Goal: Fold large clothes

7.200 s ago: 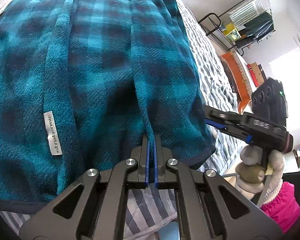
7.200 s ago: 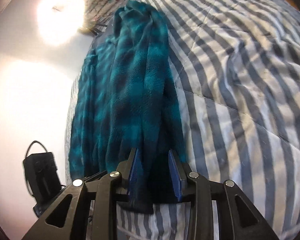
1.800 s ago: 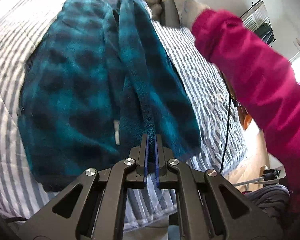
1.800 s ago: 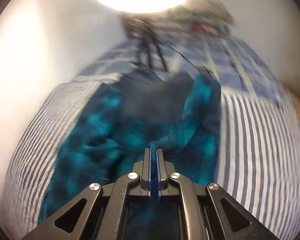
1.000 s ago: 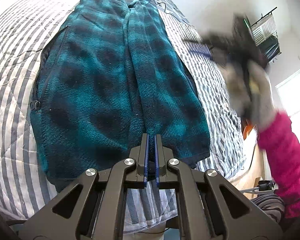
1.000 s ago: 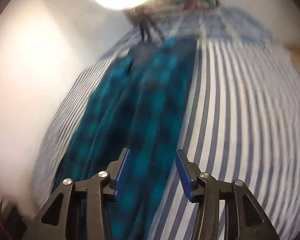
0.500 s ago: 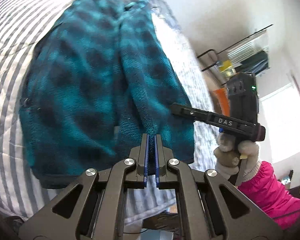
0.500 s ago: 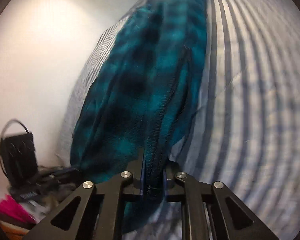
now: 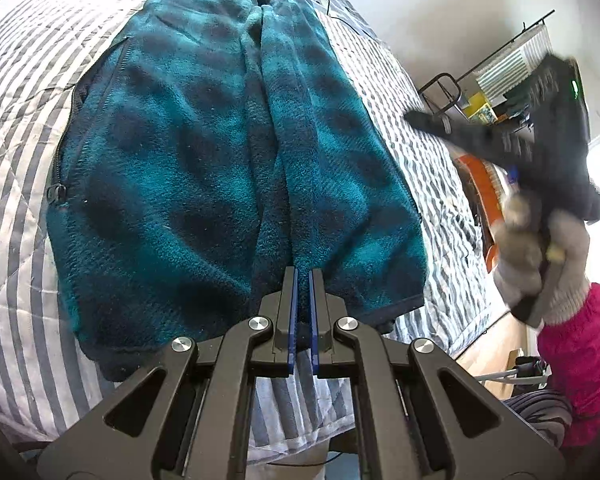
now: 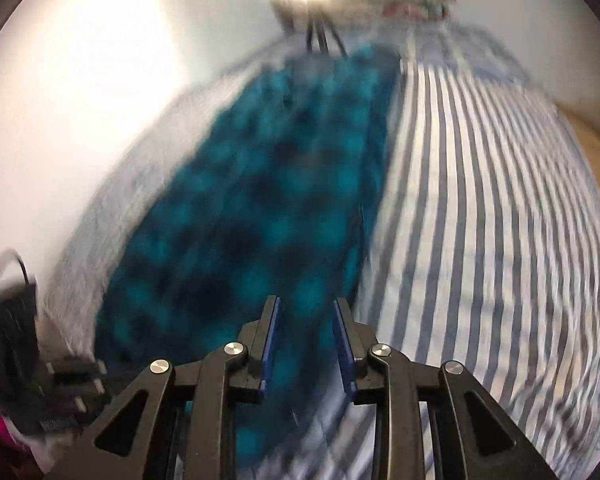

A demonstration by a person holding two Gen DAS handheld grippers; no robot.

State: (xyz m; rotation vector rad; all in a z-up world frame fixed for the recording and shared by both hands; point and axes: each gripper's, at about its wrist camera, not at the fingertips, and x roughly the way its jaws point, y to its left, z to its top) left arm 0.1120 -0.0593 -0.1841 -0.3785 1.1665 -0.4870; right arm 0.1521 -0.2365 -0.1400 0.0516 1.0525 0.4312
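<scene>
A teal and black checked fleece jacket (image 9: 204,152) lies lengthwise on the striped bed, its two front panels meeting down the middle. My left gripper (image 9: 302,276) is shut on the hem at that front edge. My right gripper (image 10: 304,312) is open and empty, raised above the jacket (image 10: 268,208) near its bottom right edge; this view is motion-blurred. It also shows in the left wrist view (image 9: 540,140), lifted off to the right of the jacket in a gloved hand.
The grey and white striped quilt (image 10: 480,220) covers the bed. A wall runs along the far side (image 10: 80,100). A tripod (image 10: 320,36) stands at the head end. A metal rack (image 9: 500,80) and wooden floor (image 9: 488,348) lie past the right bed edge.
My right gripper has let go of the jacket's zip edge, opened and swung up and away. My left gripper stays shut on the hem.
</scene>
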